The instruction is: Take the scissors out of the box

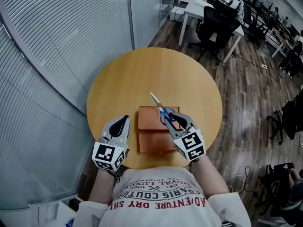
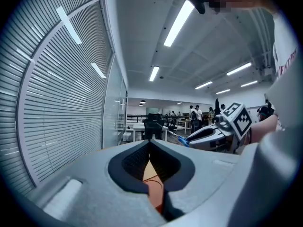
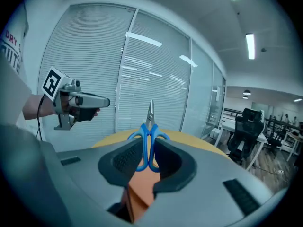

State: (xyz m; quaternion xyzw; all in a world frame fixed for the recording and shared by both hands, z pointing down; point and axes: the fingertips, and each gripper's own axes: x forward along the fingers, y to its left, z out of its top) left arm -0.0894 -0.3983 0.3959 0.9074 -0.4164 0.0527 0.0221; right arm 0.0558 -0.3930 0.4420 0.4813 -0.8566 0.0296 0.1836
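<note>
The scissors [image 1: 161,109], blue-handled with silver blades, hang above the open brown box [image 1: 151,138] on the round wooden table [image 1: 142,74]. My right gripper [image 1: 176,122] is shut on their handles, and the blades point up and away from me. In the right gripper view the scissors [image 3: 149,126] stand upright between the pads, with the box [image 3: 142,190] below. My left gripper [image 1: 120,123] hovers left of the box with its jaws together and nothing in them. The left gripper view shows the box [image 2: 154,186] under the jaws and the right gripper [image 2: 208,135] to the right.
A glass wall with blinds [image 1: 57,41] runs along the left. White desks [image 1: 208,13] and black office chairs [image 1: 213,27] stand beyond the table, on the wood floor at the upper right. The person's torso is close against the table's near edge.
</note>
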